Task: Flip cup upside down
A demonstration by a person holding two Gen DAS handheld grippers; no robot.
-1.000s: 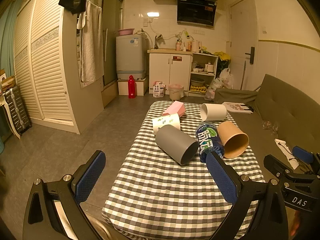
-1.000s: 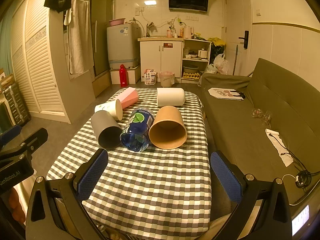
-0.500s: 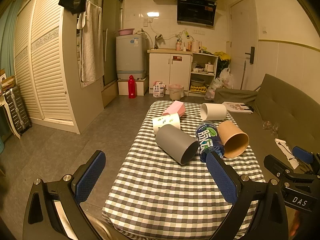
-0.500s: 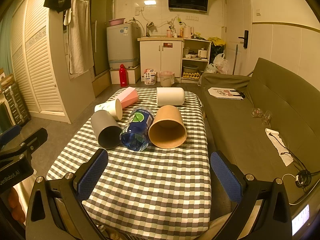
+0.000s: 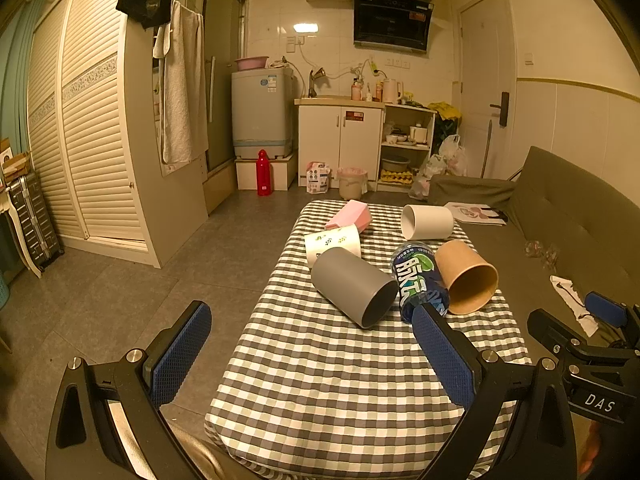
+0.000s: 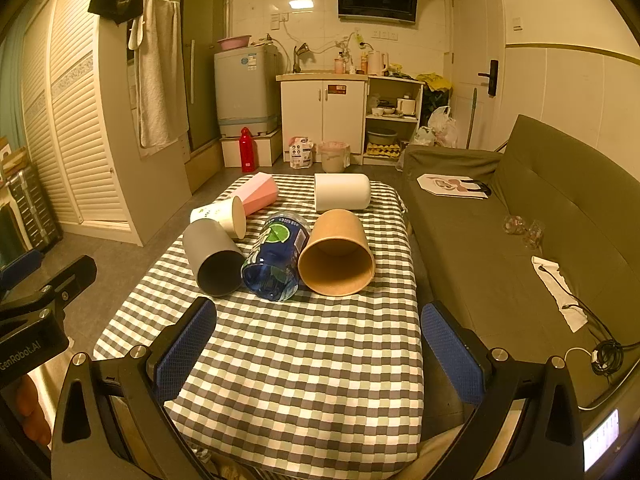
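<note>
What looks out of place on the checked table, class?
Every vessel lies on its side: the grey cylindrical cup, brown paper cup, white cylindrical cup, pink faceted cup, white printed paper cup and blue plastic bottle. None stands upright. Nothing looks spilled.

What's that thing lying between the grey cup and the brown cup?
A blue bottle on its side, wedged between the grey cup and brown cup, touching both. The right wrist view shows it best.
</note>
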